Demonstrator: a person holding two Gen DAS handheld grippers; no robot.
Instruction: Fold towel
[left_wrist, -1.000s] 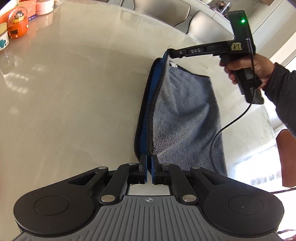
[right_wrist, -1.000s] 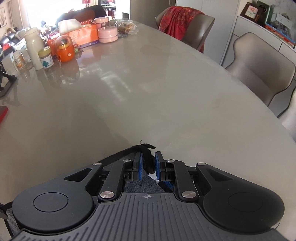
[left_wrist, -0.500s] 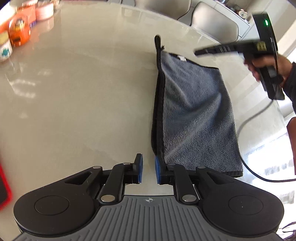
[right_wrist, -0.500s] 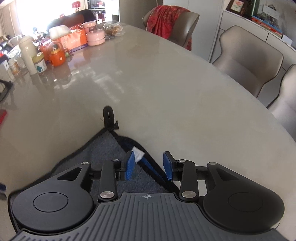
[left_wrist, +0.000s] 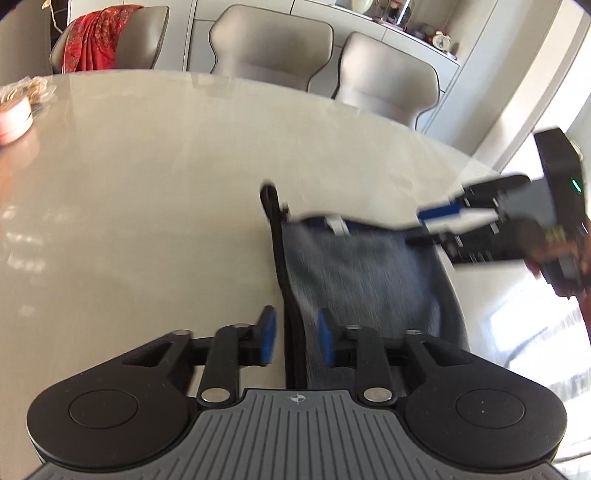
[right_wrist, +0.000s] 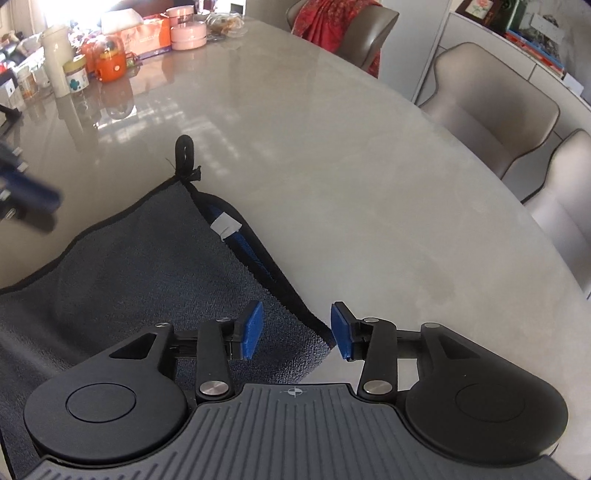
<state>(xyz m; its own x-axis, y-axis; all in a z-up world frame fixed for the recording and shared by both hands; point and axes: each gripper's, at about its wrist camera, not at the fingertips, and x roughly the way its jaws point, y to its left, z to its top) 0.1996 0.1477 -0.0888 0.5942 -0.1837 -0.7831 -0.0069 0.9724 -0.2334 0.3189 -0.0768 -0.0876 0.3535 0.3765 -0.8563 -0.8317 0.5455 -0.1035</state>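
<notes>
A grey towel (left_wrist: 362, 273) with black trim lies folded flat on the beige table; it also shows in the right wrist view (right_wrist: 140, 266). Its black hanging loop (right_wrist: 184, 147) points away at the far corner, with a white tag (right_wrist: 227, 226) beside it. My left gripper (left_wrist: 293, 338) is open, its jaws either side of the towel's near black edge without closing on it. My right gripper (right_wrist: 297, 330) is open and empty over the towel's near corner. It appears blurred in the left wrist view (left_wrist: 439, 218), at the towel's far right edge.
Jars, an orange container (right_wrist: 109, 61), a pink box (right_wrist: 188, 35) and other clutter stand at the table's far left end. Beige chairs (right_wrist: 491, 110) line the far side, one draped with a red cloth (right_wrist: 325, 18).
Both grippers let go of the towel and opened wider. The towel dropped flat on the table. Both grippers pulled back and shifted; the right one moved toward the towel's right edge.
</notes>
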